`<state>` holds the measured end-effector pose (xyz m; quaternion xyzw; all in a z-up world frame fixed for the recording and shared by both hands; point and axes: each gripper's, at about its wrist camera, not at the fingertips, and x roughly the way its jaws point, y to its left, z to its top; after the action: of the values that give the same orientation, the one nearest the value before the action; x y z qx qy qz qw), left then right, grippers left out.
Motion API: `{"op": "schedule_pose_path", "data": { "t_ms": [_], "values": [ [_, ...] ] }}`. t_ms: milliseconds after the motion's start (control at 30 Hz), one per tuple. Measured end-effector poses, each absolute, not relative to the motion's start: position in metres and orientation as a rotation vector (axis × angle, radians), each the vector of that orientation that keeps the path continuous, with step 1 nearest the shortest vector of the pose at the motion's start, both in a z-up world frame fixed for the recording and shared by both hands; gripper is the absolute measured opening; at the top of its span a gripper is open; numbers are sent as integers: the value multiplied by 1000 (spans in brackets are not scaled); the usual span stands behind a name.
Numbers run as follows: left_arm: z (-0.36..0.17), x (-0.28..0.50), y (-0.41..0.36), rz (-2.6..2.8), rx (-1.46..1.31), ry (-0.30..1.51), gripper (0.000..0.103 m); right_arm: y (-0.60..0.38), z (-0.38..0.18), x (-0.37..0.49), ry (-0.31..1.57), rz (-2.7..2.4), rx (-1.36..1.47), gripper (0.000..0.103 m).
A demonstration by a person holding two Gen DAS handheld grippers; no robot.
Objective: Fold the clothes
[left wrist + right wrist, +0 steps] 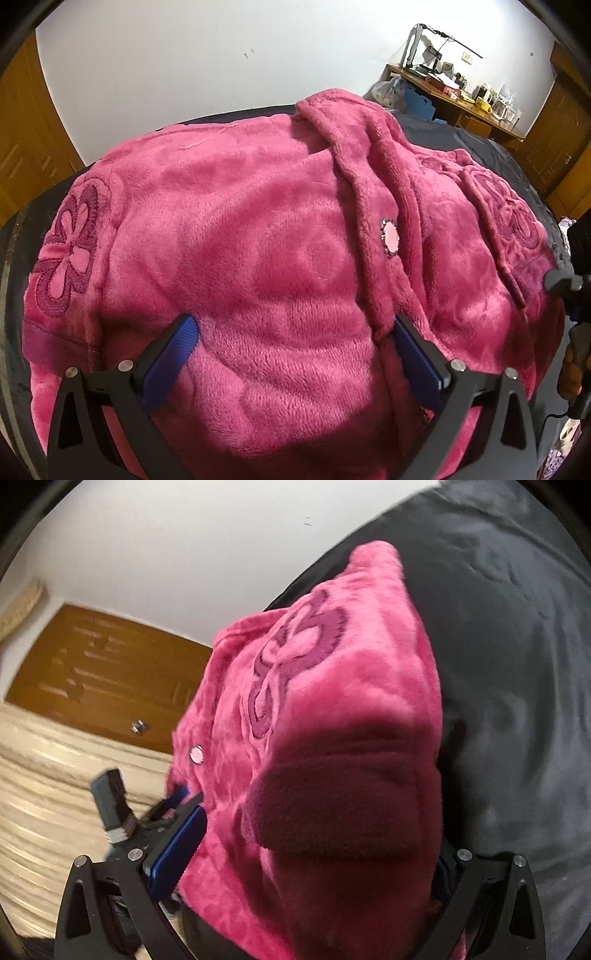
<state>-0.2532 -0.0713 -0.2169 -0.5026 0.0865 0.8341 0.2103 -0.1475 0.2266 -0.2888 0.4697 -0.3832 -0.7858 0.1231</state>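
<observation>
Left gripper (295,328): matte black angular finger arms, blue ribbed pads, silver round screws. Right gripper (317,834): same build.

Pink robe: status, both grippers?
Left gripper open, fingers astride the pink robe. Right gripper open wide around a folded edge. Robe lies on dark bedcover; nothing in the way.

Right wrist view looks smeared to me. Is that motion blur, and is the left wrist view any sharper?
Right wrist view: yes, the wooden cabinet and beige bedding are streaked, and a dark shadow covers the near fold of the robe. Left wrist view: sharper, the robe's button and pile are crisp, only the fisheye bends the edges.
</observation>
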Motion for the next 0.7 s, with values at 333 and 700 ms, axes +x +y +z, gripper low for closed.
{"op": "schedule_pose_path", "data": {
  "t_ms": [333,700],
  "values": [
    [-215,-253,-70,2330,-1400,257,103,227,-293,-141,-1198,-2278,1338,52],
    [-178,-262,-67,2359,-1455,110,103,218,-267,-136,-1241,-2324,1232,50]
  ]
}}
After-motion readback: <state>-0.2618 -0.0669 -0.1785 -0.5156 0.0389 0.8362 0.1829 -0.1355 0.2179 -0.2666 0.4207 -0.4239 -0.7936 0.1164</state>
